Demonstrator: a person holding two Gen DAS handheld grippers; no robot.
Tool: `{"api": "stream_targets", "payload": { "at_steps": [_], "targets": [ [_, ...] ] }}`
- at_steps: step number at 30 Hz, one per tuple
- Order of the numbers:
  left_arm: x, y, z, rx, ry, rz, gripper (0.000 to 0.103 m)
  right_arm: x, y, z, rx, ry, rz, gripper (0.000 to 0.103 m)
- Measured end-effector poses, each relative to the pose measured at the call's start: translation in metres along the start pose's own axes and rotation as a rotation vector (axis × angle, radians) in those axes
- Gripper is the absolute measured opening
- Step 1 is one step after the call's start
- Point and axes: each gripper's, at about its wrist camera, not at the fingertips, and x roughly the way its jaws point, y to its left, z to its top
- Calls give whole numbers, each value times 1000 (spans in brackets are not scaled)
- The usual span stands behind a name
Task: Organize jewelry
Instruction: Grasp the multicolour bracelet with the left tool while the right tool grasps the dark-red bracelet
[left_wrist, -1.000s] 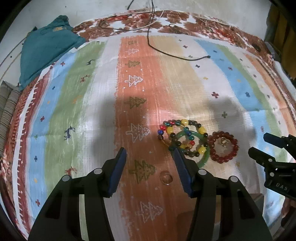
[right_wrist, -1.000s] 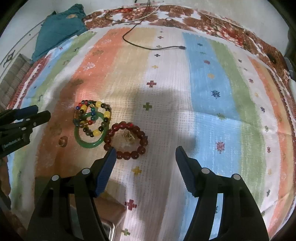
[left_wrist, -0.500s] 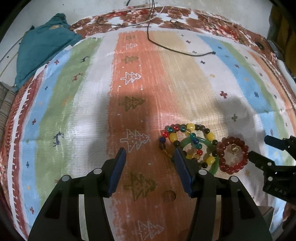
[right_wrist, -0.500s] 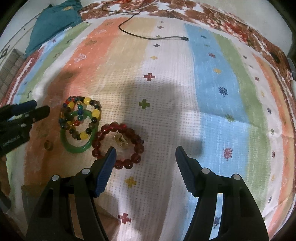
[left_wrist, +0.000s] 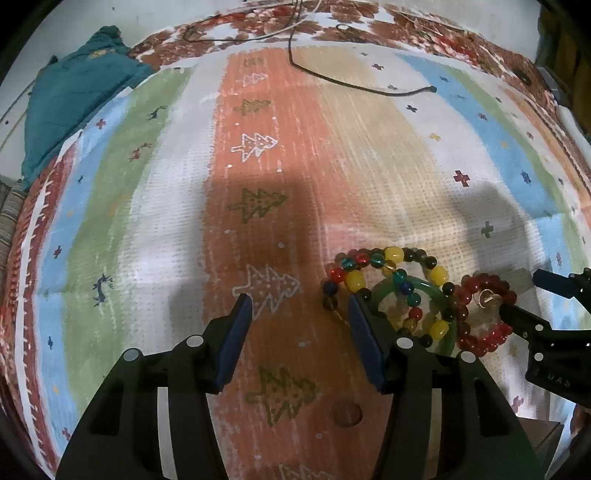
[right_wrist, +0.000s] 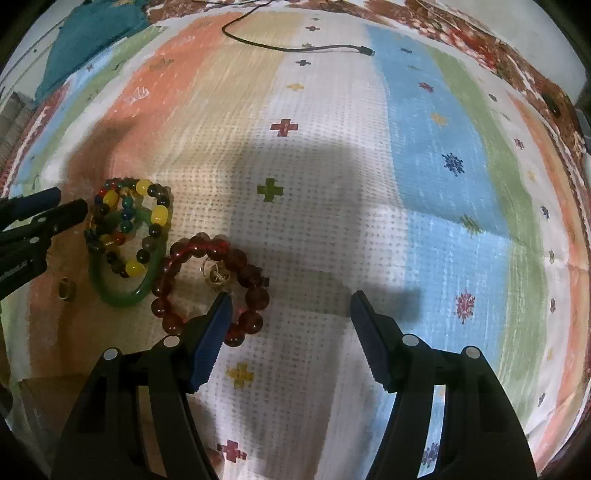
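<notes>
Both tools are released: the left tool has its jaws spread over bare blanket, and the right tool has its jaws spread and grips nothing. The jewelry lies in one tight cluster on the striped blanket, just right of the left tool and just left of the right tool. The multicolour bead bracelet overlaps the green bangle, and the red bead bracelet lies against the bangle, with a small gold trinket inside its loop. A small ring sits apart, near the left tool. Risk: because the pieces overlap, closing on one bracelet would likely drag or lift a neighbour; round beads may roll out of a shallow pinch, and the soft blanket may bunch between the jaws. The right tool's left fingertip lies at the red beads and could nudge them. A brown box-like corner shows below the cluster; its contents cannot be determined.
</notes>
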Motion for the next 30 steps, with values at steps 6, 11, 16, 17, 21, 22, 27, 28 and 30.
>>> {"api": "stream_targets", "payload": {
  "at_steps": [6,11,16,17,21,22,27,28,30],
  "targets": [
    [12,-1,2,11,22,9,54,5,4,2,-15,3,-9,66],
    [21,-2,3,28,23,20,52,9,6,7,-28,-2,-12,66],
    [22,-5,1,43,19,22,9,10,-1,12,-30,-11,0,44],
    [22,-7,1,52,20,31,9,10,-3,13,-28,-13,0,31],
    [17,-6,3,53,5,34,9,7,-7,14,-29,-23,6,16],
    [10,-5,5,42,-27,44,9,5,-9,14,-26,-29,10,16],
    [-24,-4,16,7,-98,-18,9,-9,-12,16,-16,-67,23,14],
    [-29,-5,16,7,-105,-23,9,-14,-12,15,-15,-76,26,14],
    [-37,-8,17,9,-116,-39,9,-25,-13,16,-9,-97,36,14]
  ]
}}
